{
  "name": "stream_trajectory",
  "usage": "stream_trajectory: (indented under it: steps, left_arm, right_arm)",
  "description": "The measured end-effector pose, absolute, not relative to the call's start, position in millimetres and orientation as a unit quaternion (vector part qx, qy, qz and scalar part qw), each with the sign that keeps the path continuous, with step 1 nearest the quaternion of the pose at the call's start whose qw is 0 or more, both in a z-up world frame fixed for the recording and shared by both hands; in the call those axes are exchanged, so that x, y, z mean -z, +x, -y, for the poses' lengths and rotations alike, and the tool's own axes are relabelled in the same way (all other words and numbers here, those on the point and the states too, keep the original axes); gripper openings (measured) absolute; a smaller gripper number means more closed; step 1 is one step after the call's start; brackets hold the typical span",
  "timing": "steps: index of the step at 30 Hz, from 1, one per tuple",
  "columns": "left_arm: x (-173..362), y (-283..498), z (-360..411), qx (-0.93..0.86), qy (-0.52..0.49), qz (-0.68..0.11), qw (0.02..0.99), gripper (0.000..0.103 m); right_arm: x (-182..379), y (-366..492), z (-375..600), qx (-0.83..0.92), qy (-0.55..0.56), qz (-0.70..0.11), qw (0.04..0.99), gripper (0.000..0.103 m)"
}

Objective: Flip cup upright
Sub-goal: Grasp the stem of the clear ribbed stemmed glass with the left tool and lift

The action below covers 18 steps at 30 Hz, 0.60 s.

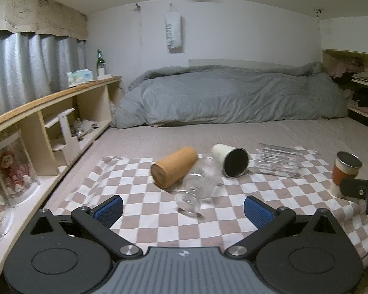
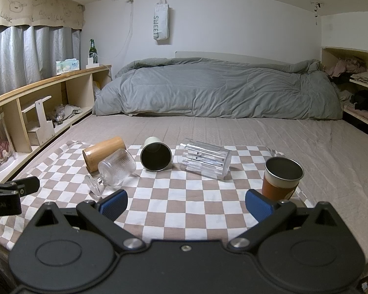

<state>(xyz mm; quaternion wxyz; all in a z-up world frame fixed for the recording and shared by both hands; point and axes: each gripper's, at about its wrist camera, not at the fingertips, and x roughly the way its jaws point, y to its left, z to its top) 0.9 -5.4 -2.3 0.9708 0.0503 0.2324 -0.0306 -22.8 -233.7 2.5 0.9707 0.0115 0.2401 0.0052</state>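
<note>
While both of my grippers hover empty over the brown-and-white checkered cloth (image 2: 184, 208), I keep the left gripper (image 1: 183, 207) spread wide, its blue pads (image 1: 109, 207) well apart, and the right gripper (image 2: 186, 203) equally wide with nothing between its pads.

Nearest my left gripper lies the clear ribbed glass goblet (image 1: 201, 180) on its side, foot toward me, bowl pointing away and slightly right; its long axis runs almost straight along my left fingers. My left hand is plainly the nearer one, so I judge this cup mine to right.

Just beyond it rest the tan wooden cylinder cup (image 1: 175, 169), the cream mug with dark interior (image 1: 230, 161) and the clear fluted plastic tumbler (image 1: 278, 161), all toppled. By my right gripper the orange-sleeved metal cup (image 2: 282, 180) already stands upright.
</note>
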Motion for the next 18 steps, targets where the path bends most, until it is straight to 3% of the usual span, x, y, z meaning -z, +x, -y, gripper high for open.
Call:
stream_trajectory:
  steps: [12, 18]
  left_arm:
    - [-8.3, 61.2, 17.1, 0.126, 0.059, -0.266, 0.954, 0.102]
    - [14.1, 131.4, 28.6, 0.158, 0.077, -0.338, 0.925, 0.093]
  right_arm:
    - [-5.3, -22.2, 242.4, -0.013, 0.038, -0.233, 0.972, 0.103]
    - [-4.2, -19.5, 250.2, -0.018, 0.054, -0.233, 0.971, 0.103]
